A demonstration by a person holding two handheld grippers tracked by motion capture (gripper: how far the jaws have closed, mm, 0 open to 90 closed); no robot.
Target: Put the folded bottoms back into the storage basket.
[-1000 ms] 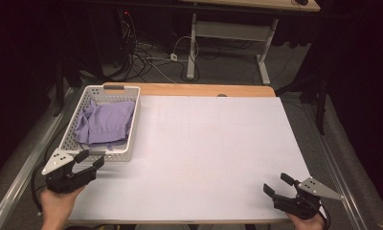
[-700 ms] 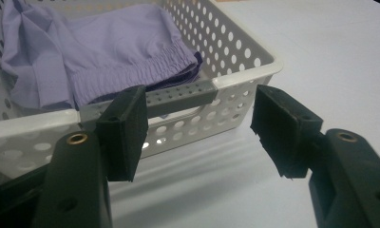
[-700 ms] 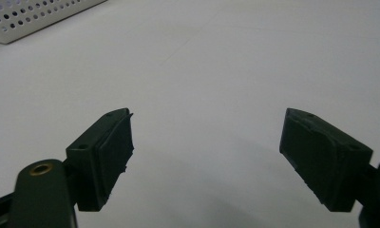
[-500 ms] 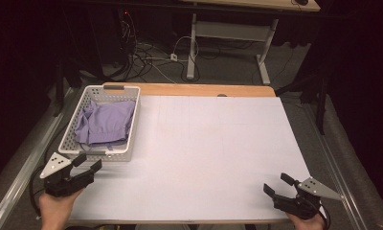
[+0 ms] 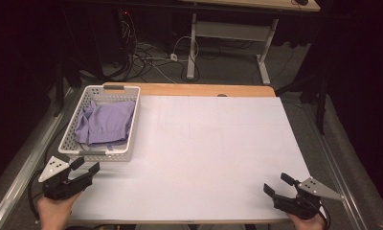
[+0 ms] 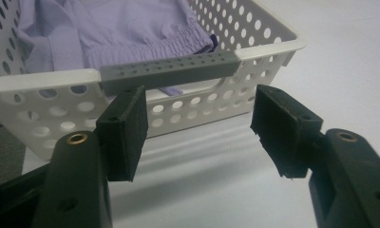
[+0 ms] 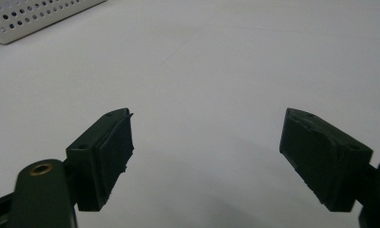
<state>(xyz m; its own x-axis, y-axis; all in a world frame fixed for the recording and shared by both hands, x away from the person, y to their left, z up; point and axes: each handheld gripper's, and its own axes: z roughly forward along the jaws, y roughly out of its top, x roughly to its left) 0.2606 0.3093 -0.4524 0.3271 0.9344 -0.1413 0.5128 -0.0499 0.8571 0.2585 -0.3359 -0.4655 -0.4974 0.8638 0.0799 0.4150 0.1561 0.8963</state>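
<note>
Left gripper [image 5: 84, 168] jaws apart, empty, aimed at the basket's grey handle [image 6: 171, 70]. White basket [image 5: 77, 125] long axis runs front-to-back; lilac garment [image 5: 106, 122] inside. Right gripper [image 5: 277, 184] wide, empty.

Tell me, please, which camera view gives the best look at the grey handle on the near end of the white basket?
The left gripper view: the grey handle sits close up, just beyond the open jaws, its small holes clear. The high view shows it as a thin grey strip. The right gripper view catches a corner of the basket, without the handle.
</note>
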